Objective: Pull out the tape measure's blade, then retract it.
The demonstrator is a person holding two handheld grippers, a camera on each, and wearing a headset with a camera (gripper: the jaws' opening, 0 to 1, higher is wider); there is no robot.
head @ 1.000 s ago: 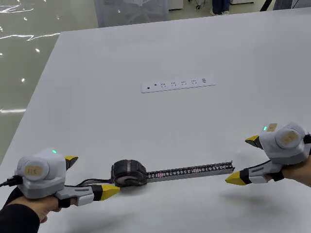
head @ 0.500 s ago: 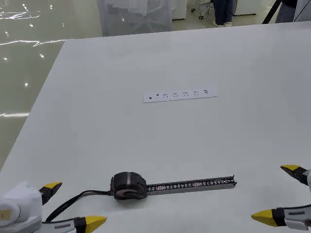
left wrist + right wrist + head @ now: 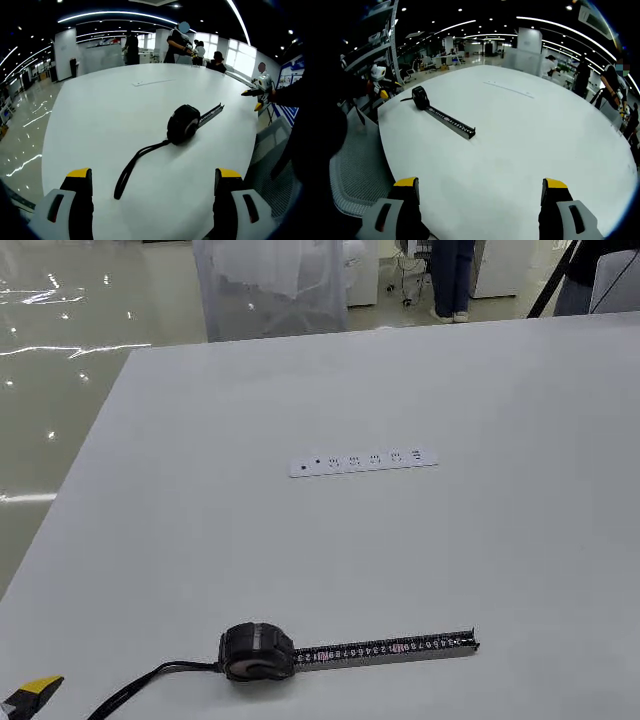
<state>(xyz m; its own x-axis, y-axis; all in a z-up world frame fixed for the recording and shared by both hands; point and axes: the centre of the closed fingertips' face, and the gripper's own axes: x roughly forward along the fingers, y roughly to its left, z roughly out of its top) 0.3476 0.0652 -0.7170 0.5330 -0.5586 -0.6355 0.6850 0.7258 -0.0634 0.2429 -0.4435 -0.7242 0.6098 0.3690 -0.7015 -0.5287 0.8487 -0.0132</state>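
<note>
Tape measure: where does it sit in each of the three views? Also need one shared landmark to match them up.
Head view: tape measure at bottom, left of centre, blade running right.
Left gripper view: tape measure just right of centre, blade pointing up-right, strap trailing down-left.
Right gripper view: tape measure at upper left, blade running down-right.
Shared landmark: the white power strip beyond it, thin in both gripper views.

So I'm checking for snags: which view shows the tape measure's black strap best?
The left gripper view: the strap lies close and whole, loop end included. The head view cuts it off at the bottom edge; the right gripper view shows it tiny and far.
</note>
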